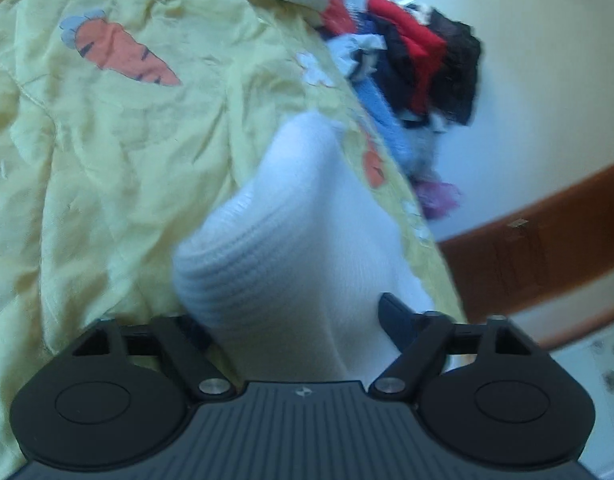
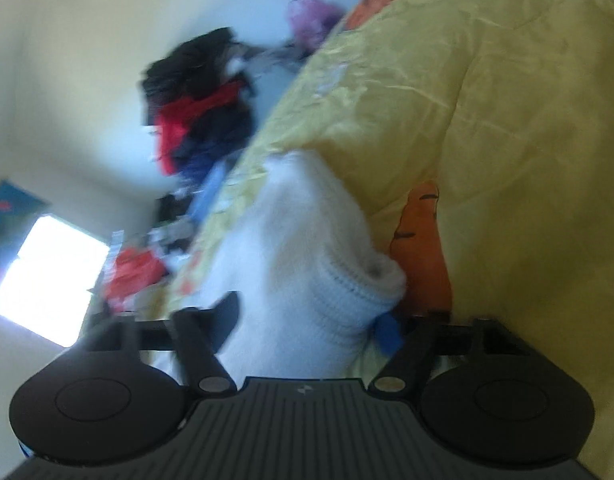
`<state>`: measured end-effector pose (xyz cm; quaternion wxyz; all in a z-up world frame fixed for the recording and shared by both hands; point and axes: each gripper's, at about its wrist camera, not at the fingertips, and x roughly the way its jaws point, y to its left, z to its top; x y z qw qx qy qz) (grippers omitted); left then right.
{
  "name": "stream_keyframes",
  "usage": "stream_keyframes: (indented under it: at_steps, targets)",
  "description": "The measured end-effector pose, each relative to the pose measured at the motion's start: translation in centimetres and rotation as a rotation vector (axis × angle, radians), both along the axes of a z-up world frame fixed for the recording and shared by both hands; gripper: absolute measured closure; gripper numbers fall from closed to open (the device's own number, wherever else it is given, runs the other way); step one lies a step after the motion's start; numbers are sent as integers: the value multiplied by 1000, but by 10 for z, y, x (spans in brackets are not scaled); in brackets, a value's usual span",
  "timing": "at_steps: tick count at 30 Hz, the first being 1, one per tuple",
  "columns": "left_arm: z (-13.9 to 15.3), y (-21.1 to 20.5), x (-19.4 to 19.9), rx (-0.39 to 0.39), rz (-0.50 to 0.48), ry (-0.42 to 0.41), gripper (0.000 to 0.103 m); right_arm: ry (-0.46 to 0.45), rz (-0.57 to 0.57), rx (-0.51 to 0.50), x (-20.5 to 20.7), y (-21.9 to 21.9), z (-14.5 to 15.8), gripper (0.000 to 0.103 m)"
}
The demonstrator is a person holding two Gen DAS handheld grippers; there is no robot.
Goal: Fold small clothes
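Observation:
In the left wrist view a white ribbed sock hangs above the yellow carrot-print bedspread, its cuff towards the left. My left gripper is shut on its near end, with the right finger pressing into the knit and the left finger mostly hidden behind the cloth. The right wrist view shows a white sock with its open cuff to the right. My right gripper is shut on it, a finger on each side. I cannot tell whether both views show the same sock.
A blurred heap of red, black and blue clothes lies at the bed's far edge, with a purple item beside it. A brown wooden panel and pale wall lie beyond. A bright window is at lower left.

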<state>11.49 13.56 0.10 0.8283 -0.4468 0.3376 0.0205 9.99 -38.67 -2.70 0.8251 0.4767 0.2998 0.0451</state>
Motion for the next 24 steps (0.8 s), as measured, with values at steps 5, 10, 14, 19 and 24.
stream_keyframes:
  at_steps: [5, 10, 14, 19, 24]
  targets:
    - [7, 6, 2, 43, -54, 50, 81, -19, -4, -29, 0, 8, 5, 74]
    - [40, 14, -31, 74, -156, -27, 83, -126, 40, -44, -37, -1, 36, 76]
    - [36, 27, -75, 97, -241, -21, 82, -121, 106, -22, -86, -14, 37, 76]
    - [4, 39, -102, 70, -262, 37, 66, 18, 127, -88, -118, -16, 2, 56]
    - [52, 60, -128, 184, -233, -78, 40, -77, 51, -237, -123, -38, 41, 42]
